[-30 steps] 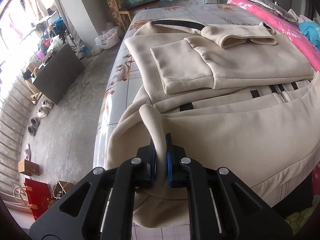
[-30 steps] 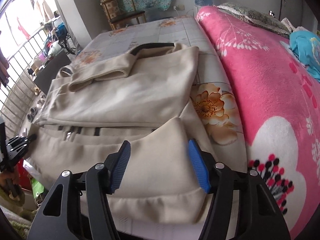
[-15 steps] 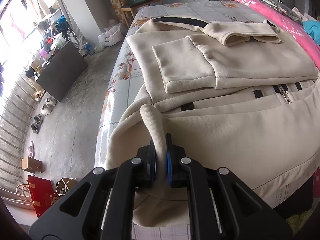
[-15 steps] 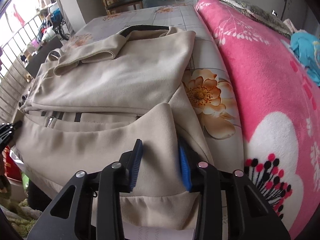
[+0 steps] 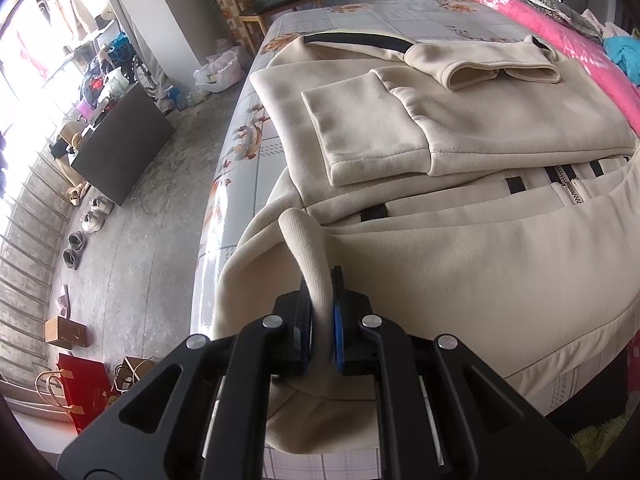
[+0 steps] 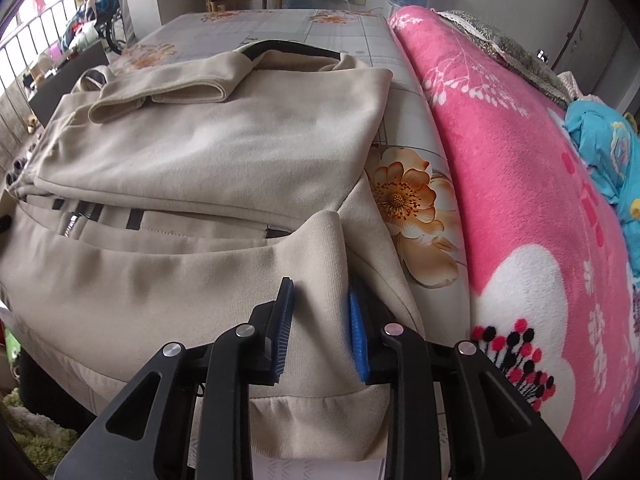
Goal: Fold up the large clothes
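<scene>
Jacket [image 5: 460, 128], beige, zip-front, is lying partly folded on the floral bedsheet [image 5: 256, 152], its sleeves laid across the top. I am pinching a raised ridge of its near hem corner in my left gripper [image 5: 321, 312]; the jaws are pressed tight on the cloth, which is standing up between the blue pads. My right gripper [image 6: 318, 320] is straddling the opposite hem corner [image 6: 324, 240]; the pads are sitting on either side of a raised fold, though whether they are squeezing it or only touching I cannot tell. Pink blanket [image 6: 520, 200] is running alongside the jacket on the right.
</scene>
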Motion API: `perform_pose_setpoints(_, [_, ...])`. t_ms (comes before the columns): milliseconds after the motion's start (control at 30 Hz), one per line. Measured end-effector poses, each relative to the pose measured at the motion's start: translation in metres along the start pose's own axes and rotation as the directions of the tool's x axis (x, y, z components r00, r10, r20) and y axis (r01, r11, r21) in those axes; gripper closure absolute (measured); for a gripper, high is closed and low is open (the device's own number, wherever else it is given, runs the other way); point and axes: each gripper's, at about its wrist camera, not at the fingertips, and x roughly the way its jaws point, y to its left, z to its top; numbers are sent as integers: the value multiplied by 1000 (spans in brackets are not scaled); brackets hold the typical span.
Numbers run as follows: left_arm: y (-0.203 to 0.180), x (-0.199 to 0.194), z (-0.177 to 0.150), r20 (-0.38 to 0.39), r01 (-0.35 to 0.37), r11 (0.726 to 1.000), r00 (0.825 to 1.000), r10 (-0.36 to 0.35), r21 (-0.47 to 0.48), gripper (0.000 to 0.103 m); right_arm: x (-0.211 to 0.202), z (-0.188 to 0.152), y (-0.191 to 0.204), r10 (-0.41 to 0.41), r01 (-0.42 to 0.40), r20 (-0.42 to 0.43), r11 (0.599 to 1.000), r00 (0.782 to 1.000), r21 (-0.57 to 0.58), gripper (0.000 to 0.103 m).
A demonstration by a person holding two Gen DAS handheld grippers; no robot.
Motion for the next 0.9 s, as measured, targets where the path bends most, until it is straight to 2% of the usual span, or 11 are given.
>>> perform_pose_setpoints(267, [0, 0, 0, -1, 4, 1000, 1000, -4, -1, 95, 1, 0, 3, -24, 24, -6, 1000, 1000, -4, 77])
perform_pose_setpoints(500, [0, 1, 1, 0, 6, 1000, 1000, -6, -3, 95, -5, -1, 11, -80, 80, 13, 996, 997, -39, 77])
perform_pose_setpoints(900, [0, 0, 1, -1, 6, 1000, 1000, -6, -4, 95, -9, -3, 10, -94, 95, 35, 995, 995, -33, 87])
